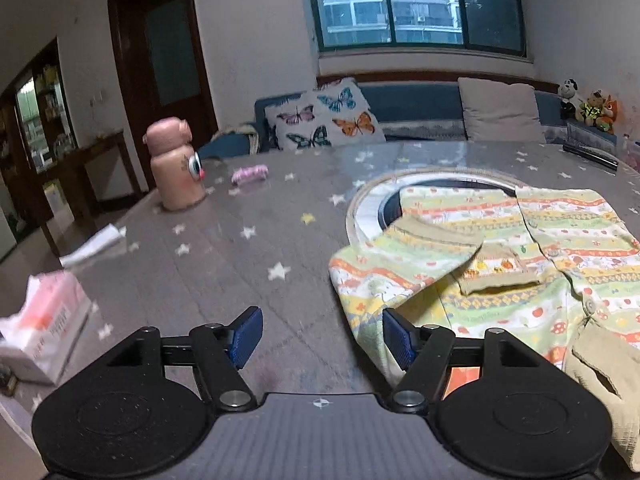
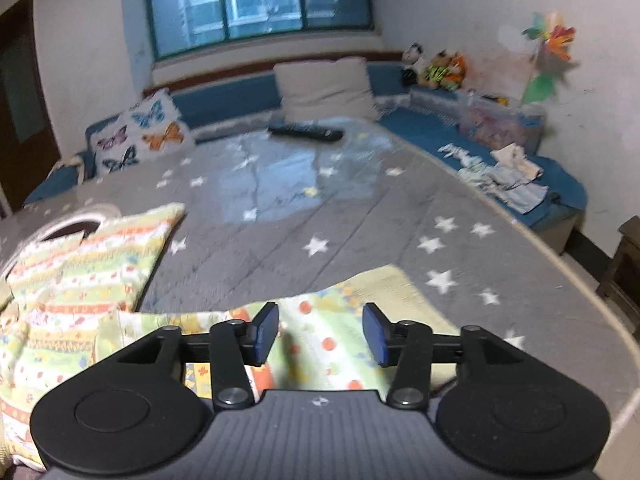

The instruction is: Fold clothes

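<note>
Cotton-like knit, thin and printed in bands of green, yellow and orange, makes up the small child's garment lying on the grey star-patterned worktop. It lies partly flattened, one sleeve with a tan ribbed cuff turned inward across the chest, and its far edge drapes over a round ring-shaped object set in the worktop. A buttoned front placket shows on the near side. Judged from its drape and wrinkles, the cloth is light, soft and limp; it will sag between grip points and slide readily on the glossy cover. The left tongs stand spread with nothing between the blue pads, just beside the garment's near-left edge. The right tongs stand spread above a loose flap of the same fabric, not pinching it; contact beneath cannot be confirmed. Best holds, in my judgement, are the hemmed edges, the corners or the ribbed cuff, where the layers are thicker. A pink pig-shaped bottle and tissue pack stand well apart.
</note>
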